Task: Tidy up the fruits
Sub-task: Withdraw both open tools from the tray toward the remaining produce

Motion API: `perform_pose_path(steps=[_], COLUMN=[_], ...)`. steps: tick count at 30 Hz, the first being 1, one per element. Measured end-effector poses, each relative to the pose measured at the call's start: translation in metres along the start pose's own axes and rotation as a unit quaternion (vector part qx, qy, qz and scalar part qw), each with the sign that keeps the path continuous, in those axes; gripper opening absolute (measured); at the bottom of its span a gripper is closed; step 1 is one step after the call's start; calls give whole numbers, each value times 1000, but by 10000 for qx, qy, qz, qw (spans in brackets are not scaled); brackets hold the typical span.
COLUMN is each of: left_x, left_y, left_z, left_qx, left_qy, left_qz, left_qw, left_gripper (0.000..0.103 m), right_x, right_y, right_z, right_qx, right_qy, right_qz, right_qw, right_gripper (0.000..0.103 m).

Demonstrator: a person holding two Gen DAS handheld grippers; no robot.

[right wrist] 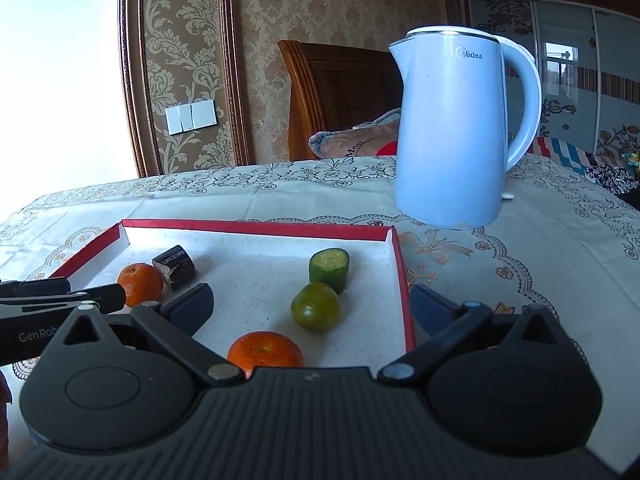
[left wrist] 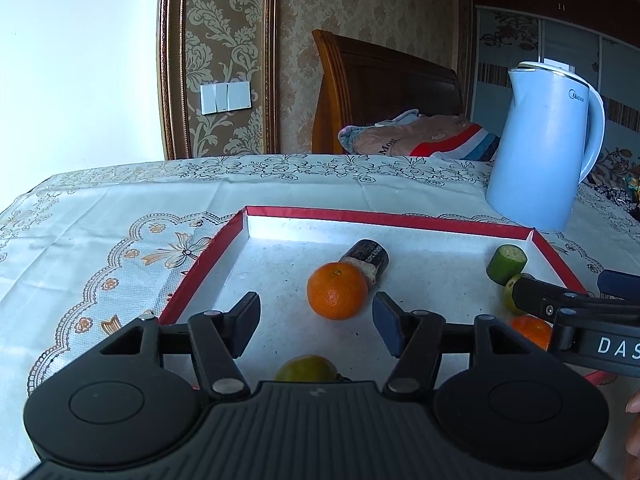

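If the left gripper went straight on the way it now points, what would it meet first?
Probably the orange mandarin lying in the red-edged tray, just beyond the open left gripper. The dark cut piece sits right behind it; depth is uncertain.

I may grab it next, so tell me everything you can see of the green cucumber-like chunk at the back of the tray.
The cucumber chunk is a short cylinder with dark green skin and a pale, speckled cut face. It rests on the white floor of the red-rimmed tray, cut face tilted up toward the right wrist camera, near the far right corner. A green citrus fruit lies just in front of it; whether they touch is unclear. No gripper touches it.
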State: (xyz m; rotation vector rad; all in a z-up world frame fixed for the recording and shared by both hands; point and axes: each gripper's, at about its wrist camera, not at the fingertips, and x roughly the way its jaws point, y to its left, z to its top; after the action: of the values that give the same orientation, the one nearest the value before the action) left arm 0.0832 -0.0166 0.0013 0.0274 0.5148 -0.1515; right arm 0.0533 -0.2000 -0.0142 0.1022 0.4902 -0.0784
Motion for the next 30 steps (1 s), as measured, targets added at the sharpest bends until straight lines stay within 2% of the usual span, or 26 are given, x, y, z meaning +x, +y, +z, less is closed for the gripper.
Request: perform_pose_path(steps=[16, 20, 30], left_x=[-20, -24, -40], left_y=[14, 14, 14], left_z=[-8, -10, -22], left_qx=[-275, -271, -186], left_qy=[6, -21, -49], left_qz=[-174, -187, -316], left_qw=[9995, 9995, 9993], left_gripper=[62, 72, 72], right_x=[-9, -12, -35], right_y=[0, 0, -4], right_z=[-8, -12, -24], right_qx=[-50, -106, -100], right_qy=[25, 53, 51], right_qz=[28, 54, 245], right_qw=[10000, 9999, 9996], right_gripper=[103, 103, 103])
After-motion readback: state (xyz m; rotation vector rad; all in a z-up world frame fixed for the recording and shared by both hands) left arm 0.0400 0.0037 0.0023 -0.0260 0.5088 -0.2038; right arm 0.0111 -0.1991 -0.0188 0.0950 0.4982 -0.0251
